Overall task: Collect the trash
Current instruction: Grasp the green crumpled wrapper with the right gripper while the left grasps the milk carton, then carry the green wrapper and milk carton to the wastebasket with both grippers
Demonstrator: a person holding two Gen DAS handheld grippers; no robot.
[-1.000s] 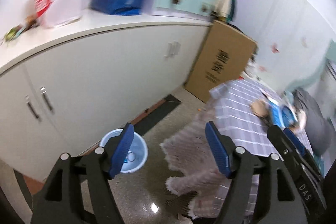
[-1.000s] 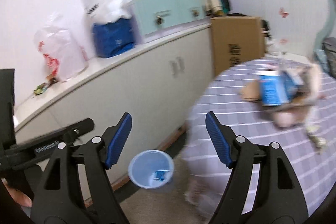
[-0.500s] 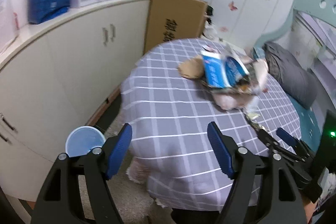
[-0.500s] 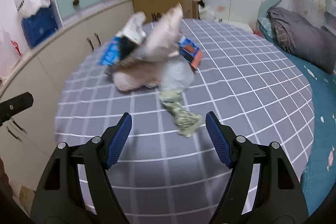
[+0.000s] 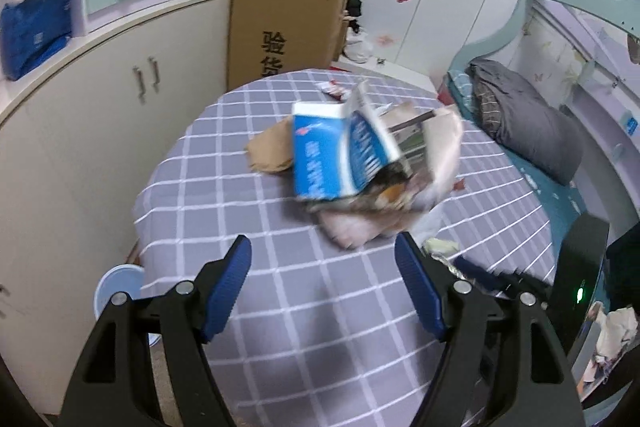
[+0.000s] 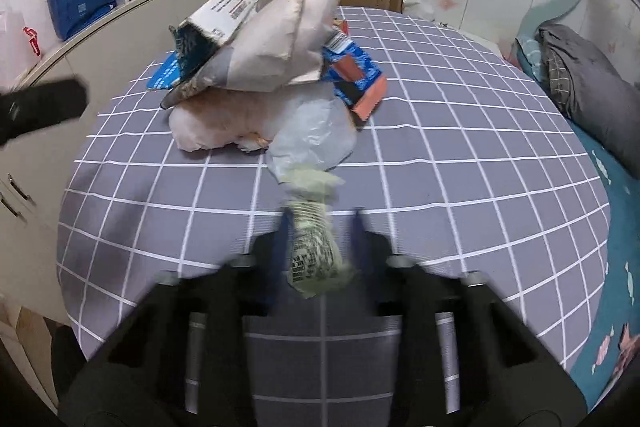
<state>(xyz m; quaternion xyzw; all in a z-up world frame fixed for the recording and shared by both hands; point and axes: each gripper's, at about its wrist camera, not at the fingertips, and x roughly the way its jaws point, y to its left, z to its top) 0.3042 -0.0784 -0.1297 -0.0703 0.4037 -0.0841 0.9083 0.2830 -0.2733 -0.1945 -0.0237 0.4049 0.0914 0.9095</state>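
Note:
A heap of trash lies mid-table on the grey checked tablecloth (image 5: 224, 219): a blue and white carton (image 5: 332, 155), a pink paper bag (image 6: 280, 55), a pale plastic bag (image 6: 316, 135) and a blue and red snack wrapper (image 6: 356, 75). A crumpled greenish printed wrapper (image 6: 314, 251) trails from the heap toward me. My right gripper (image 6: 320, 227), blurred, has its jaws closing on that wrapper, one finger on each side. My left gripper (image 5: 322, 259) hovers open over bare cloth just short of the heap.
A light blue bin (image 5: 116, 287) stands on the floor left of the table, beside white cupboards (image 5: 120, 99). A cardboard box (image 5: 280, 39) is behind the table. A bed with a grey blanket (image 5: 528, 123) runs along the right.
Both grippers swung from the bin and cupboards to the table. The right one came down on the greenish wrapper and its fingers went from wide apart to close around it. The left one stayed open.

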